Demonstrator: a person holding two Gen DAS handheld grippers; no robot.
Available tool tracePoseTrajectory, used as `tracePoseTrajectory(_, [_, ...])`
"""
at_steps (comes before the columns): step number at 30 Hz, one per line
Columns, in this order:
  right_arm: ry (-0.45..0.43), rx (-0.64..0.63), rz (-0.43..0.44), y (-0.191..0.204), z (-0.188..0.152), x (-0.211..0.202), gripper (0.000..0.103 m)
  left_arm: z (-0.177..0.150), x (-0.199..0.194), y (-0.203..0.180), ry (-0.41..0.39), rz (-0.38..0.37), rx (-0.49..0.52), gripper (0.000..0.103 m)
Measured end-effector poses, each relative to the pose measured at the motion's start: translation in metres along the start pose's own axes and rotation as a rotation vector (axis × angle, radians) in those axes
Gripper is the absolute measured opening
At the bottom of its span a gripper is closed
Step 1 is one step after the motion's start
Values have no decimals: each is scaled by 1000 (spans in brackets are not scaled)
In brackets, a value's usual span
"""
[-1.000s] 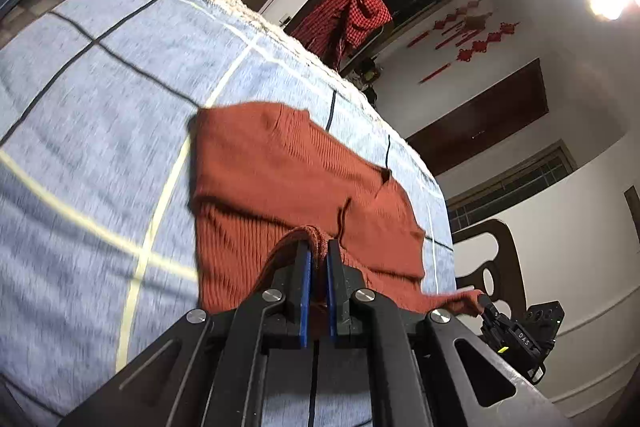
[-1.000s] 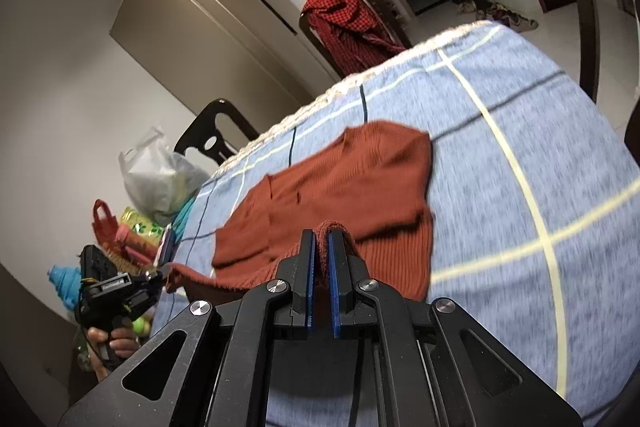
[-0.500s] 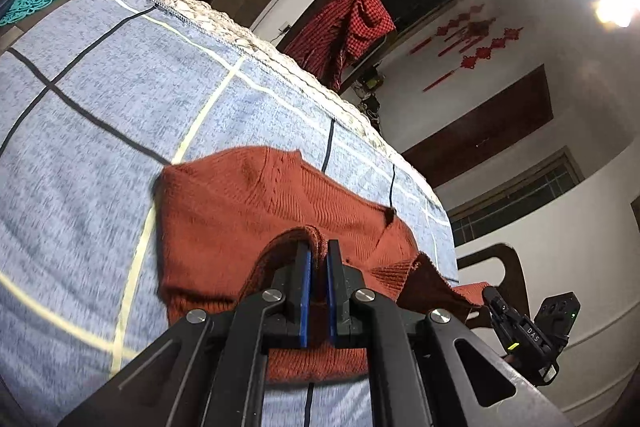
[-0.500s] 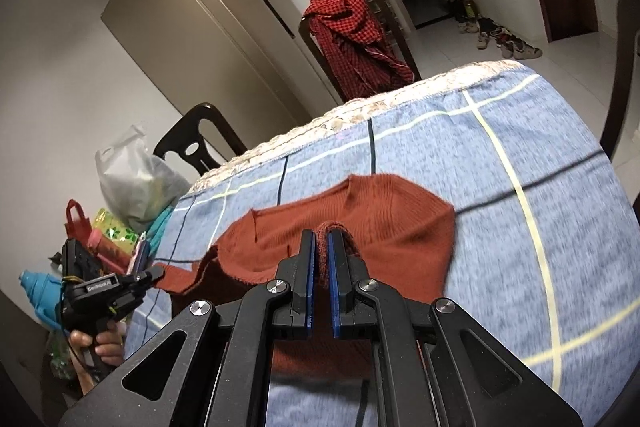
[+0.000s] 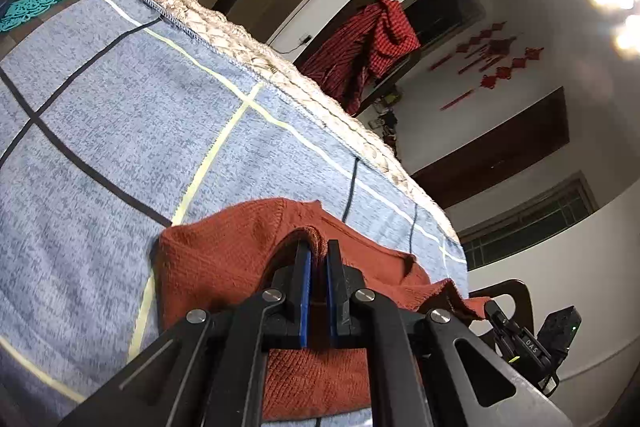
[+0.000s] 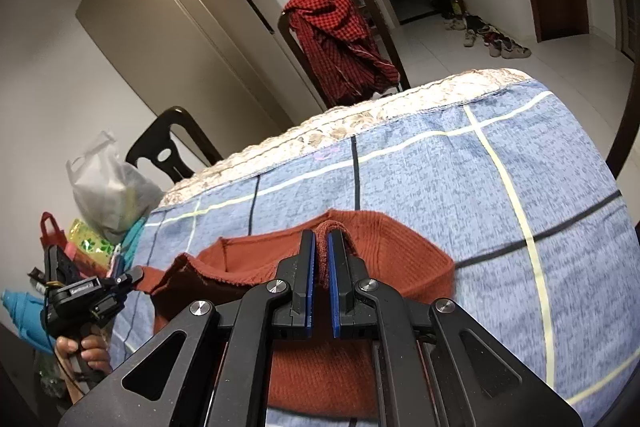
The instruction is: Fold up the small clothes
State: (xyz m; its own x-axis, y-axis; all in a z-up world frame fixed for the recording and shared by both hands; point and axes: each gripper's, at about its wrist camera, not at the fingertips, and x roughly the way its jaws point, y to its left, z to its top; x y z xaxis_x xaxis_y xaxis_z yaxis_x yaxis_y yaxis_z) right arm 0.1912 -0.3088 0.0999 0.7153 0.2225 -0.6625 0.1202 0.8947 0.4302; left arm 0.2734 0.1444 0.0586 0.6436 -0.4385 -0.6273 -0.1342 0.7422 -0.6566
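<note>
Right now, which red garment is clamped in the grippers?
The rust-orange knit sweater on the blue checked cloth; both grippers pinch it. The red plaid shirt hangs untouched over a chair.

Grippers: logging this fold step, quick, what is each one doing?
Left gripper: shut on the rust knit sweater.
Right gripper: shut on another fold of the same sweater.

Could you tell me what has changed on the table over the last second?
Both grippers, left gripper and right gripper, carried the near edge of the rust sweater toward its far edge, folding it over. Both stayed clamped on the fabric; the blue tablecloth stayed put.
</note>
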Motion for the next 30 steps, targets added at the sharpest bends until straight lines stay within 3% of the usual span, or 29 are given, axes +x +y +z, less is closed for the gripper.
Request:
tracePoseTrajectory(11, [66,29,-37,-9,2,45,6,5,43,13,42,65,-28,8])
tracePoseTrajectory(20, [112,87,-54,-22,-1,66,6,10,56,21,57,84,-60,11])
tracePoseTrajectory(24, [100,110,-61,-28,-1,67,12,10,54,19,28,115,-36,31])
tracePoseTrajectory(27, [80,128,-60,-30,0,66,14,12,49,19,11,113,-21,33])
tracePoseTrajectory(30, [59,122,-65,-27,1,64,14,12,43,17,-22,144,3,45])
